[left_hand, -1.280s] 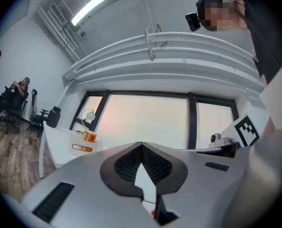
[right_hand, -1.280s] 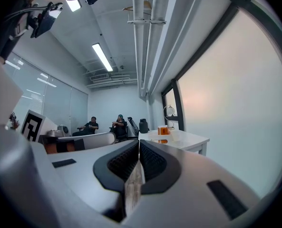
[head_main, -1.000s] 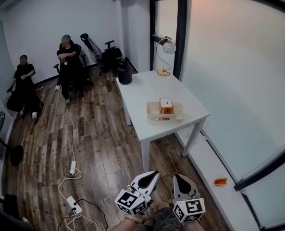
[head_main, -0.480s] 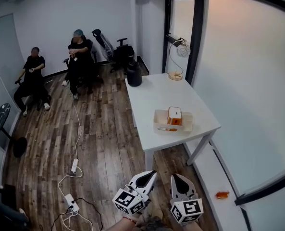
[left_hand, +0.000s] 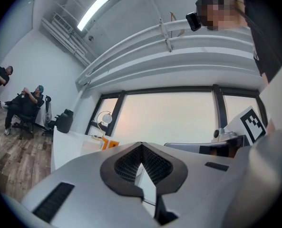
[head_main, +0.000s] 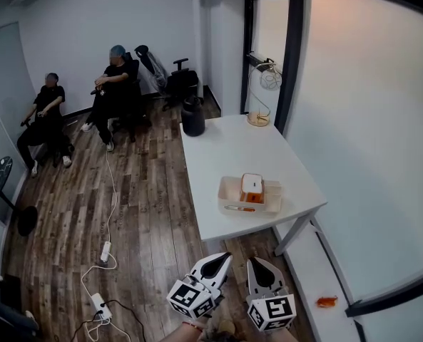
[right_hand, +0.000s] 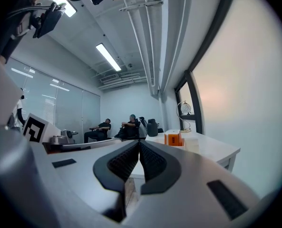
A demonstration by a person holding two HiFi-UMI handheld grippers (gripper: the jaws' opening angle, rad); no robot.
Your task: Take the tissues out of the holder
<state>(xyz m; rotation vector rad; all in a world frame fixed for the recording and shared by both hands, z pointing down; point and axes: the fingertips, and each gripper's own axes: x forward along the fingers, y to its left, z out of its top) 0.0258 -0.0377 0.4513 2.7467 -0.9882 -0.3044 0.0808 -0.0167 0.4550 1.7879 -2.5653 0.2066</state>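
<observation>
An orange tissue holder [head_main: 251, 189] with white tissue showing at its top stands in a cream tray [head_main: 230, 194] near the front end of a white table [head_main: 225, 152]. Both grippers hover over the wooden floor short of the table's front edge, pointing at it and touching nothing. My left gripper [head_main: 223, 258] has its jaws shut and empty; my right gripper [head_main: 255, 262] beside it is shut and empty too. The holder [left_hand: 110, 144] shows small and far to the left beyond the left gripper [left_hand: 141, 145]. It [right_hand: 173, 138] stands to the right beyond the right gripper [right_hand: 140, 142].
A desk lamp [head_main: 258, 118] and a black jug [head_main: 192, 117] stand at the table's far end. Two people [head_main: 111, 91] sit on chairs at the back left. Power strips and cables [head_main: 104, 251] lie on the floor. A low white ledge [head_main: 318, 262] runs under the window, with a small orange item [head_main: 327, 302].
The view and both grippers have moved closer to the table; the tray and holder now sit lower and larger in the head view. Both grippers stay shut.
</observation>
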